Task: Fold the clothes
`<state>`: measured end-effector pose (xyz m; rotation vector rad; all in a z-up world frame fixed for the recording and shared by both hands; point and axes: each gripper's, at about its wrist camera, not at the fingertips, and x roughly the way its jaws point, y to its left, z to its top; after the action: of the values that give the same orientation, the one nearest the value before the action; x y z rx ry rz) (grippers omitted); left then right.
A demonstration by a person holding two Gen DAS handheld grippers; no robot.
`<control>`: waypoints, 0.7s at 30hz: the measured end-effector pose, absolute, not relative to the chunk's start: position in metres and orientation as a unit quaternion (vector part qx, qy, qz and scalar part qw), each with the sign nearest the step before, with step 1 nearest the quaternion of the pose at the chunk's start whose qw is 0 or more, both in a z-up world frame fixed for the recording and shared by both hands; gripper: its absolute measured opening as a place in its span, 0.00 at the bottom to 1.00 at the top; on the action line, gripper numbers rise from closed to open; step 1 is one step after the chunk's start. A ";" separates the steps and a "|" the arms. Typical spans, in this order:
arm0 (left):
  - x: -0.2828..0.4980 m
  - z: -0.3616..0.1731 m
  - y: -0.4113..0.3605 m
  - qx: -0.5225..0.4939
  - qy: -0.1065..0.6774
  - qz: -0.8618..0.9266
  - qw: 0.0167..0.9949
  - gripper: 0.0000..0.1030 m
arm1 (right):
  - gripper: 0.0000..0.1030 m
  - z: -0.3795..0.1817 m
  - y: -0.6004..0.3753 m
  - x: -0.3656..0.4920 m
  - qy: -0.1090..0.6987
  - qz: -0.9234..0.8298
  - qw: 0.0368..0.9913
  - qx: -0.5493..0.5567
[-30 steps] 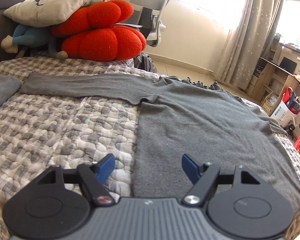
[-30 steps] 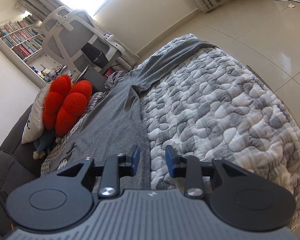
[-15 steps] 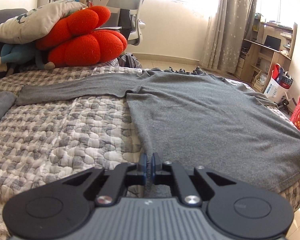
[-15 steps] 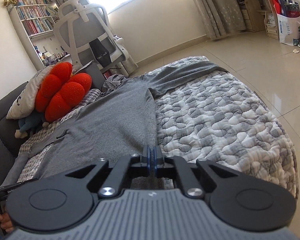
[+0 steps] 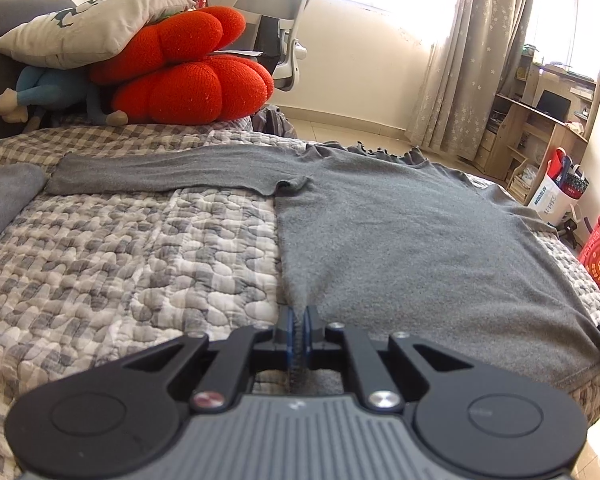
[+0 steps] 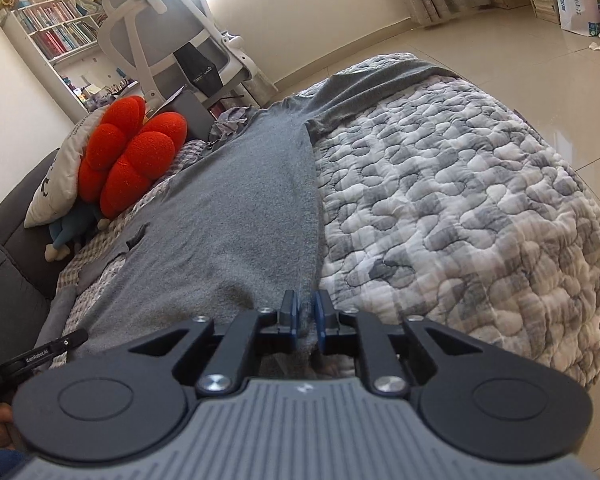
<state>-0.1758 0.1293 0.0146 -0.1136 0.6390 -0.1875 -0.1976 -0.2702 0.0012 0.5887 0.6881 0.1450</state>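
The grey sweater (image 5: 400, 240) lies flat on the quilted bed (image 5: 120, 264), ahead of both tongs. The left gripper (image 5: 298, 330) pinches its hem. Only the right view shows the right gripper (image 6: 305, 322), jaws opening, fabric between them.

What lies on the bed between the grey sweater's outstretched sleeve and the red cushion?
In the left wrist view, only bare checked bedding lies between the sleeve of the grey sweater and the red cushion; nothing else rests there.
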 end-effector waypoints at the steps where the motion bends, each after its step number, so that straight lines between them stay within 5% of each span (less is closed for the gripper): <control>1: -0.176 0.015 0.130 -0.058 0.312 -0.093 0.944 0.05 | 0.17 0.000 -0.275 -0.201 0.329 0.076 0.893 0.299; 3: -0.177 0.016 0.129 -0.054 0.309 -0.094 0.945 0.05 | 0.26 -0.006 -0.285 -0.208 0.319 0.096 0.882 0.334; 7: -0.176 0.015 0.126 -0.047 0.311 -0.094 0.945 0.05 | 0.26 -0.019 -0.297 -0.221 0.309 0.123 0.868 0.368; 14: -0.175 0.019 0.123 -0.057 0.309 -0.089 0.945 0.05 | 0.15 0.006 -0.278 -0.221 0.305 0.132 0.886 0.323; 21: -0.175 0.024 0.127 -0.067 0.309 -0.090 0.945 0.06 | 0.15 0.014 -0.284 -0.219 0.294 0.151 0.872 0.362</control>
<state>-0.1746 0.1273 0.0236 -0.1362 0.6291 -0.1830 -0.2195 -0.2838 0.0143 0.7559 0.6141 0.3160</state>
